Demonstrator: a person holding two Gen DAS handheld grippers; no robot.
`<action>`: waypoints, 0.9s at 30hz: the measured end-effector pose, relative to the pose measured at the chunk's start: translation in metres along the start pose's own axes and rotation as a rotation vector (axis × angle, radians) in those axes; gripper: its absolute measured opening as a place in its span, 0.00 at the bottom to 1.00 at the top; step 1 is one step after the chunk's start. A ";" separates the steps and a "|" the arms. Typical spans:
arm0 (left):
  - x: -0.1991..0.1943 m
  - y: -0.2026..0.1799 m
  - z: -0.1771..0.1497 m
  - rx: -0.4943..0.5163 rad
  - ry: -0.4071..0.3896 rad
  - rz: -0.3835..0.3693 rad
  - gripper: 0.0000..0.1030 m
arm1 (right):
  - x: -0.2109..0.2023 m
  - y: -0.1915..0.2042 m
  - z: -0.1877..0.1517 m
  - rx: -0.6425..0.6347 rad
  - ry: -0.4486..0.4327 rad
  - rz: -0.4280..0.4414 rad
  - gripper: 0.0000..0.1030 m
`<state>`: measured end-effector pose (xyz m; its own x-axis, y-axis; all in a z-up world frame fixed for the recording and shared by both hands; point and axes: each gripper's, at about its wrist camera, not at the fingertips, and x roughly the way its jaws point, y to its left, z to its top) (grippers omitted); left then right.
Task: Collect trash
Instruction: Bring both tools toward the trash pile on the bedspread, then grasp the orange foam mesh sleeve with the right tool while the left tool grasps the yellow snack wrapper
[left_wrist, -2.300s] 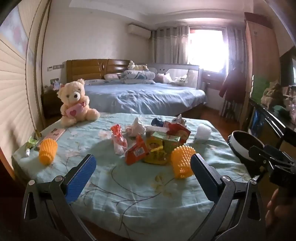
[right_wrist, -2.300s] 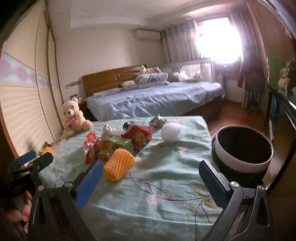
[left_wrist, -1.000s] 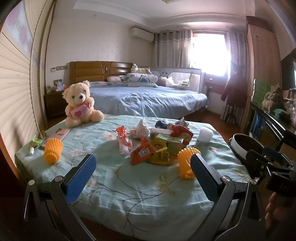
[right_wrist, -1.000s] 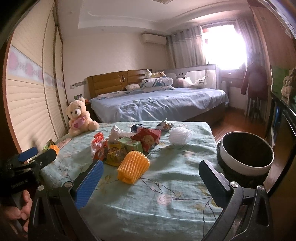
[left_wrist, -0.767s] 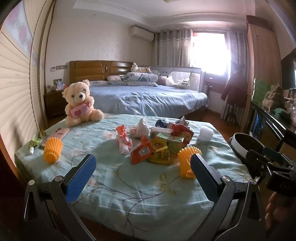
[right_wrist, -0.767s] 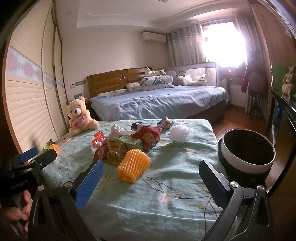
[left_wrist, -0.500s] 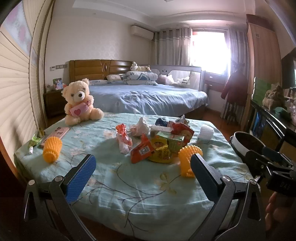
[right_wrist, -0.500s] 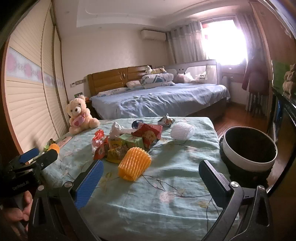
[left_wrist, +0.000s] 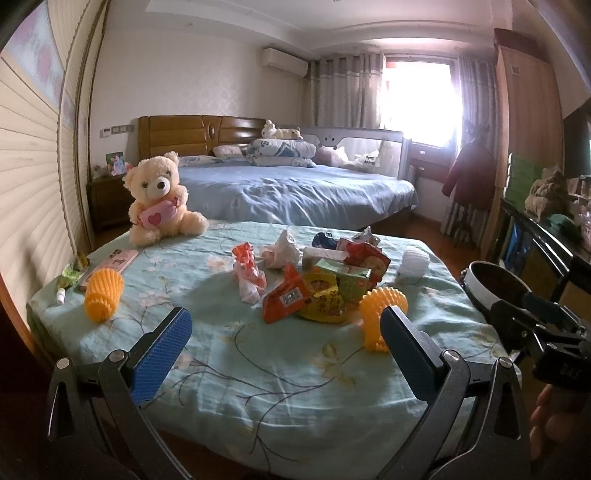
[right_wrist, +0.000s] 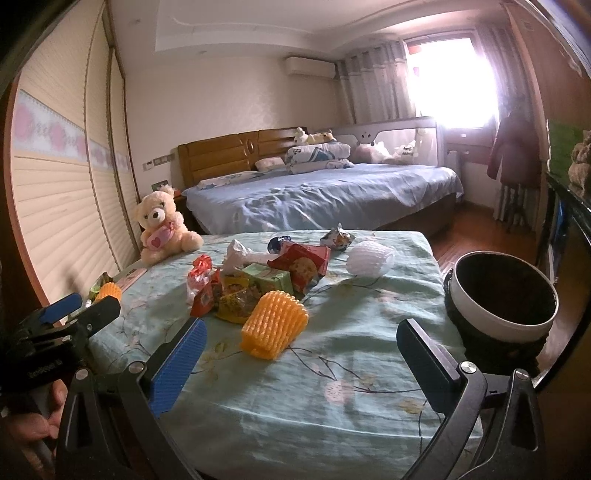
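While both claws gape, white-rimmed bin (right_wrist: 503, 325) beside bed, seemingly dark, empty inside.

Counts on the floral cloth-covered table (left_wrist: 258, 376)

There were two orange foam fruit nets (left_wrist: 102, 291) (right_wrist: 274, 325), one white foam net (right_wrist: 370, 259), one cream teddy bear (left_wrist: 159, 199), one white-rimmed dark bin (right_wrist: 504, 301), and perhaps eight crumpled snack wrappers (right_wrist: 258, 280), overlapping too much to count surely.

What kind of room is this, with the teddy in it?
It looks like a bedroom in a home. There is a big bed with pillows and a wooden headboard, curtains by a bright window, and the teddy bear sitting on a cloth-covered table.
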<state>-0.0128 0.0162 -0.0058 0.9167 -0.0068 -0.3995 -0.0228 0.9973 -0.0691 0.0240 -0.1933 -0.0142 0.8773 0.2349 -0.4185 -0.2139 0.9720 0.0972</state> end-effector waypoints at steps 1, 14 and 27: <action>0.000 0.000 0.001 0.000 0.002 0.000 1.00 | 0.001 0.001 0.000 -0.002 0.002 0.001 1.00; 0.011 0.006 -0.004 0.002 0.045 -0.002 1.00 | 0.011 0.003 -0.005 0.001 0.041 0.030 1.00; 0.066 0.017 -0.008 0.016 0.178 -0.025 0.94 | 0.051 -0.005 -0.006 0.067 0.161 0.102 0.99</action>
<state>0.0443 0.0320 -0.0407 0.8317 -0.0426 -0.5537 0.0068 0.9978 -0.0667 0.0672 -0.1862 -0.0411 0.7714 0.3338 -0.5418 -0.2642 0.9425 0.2045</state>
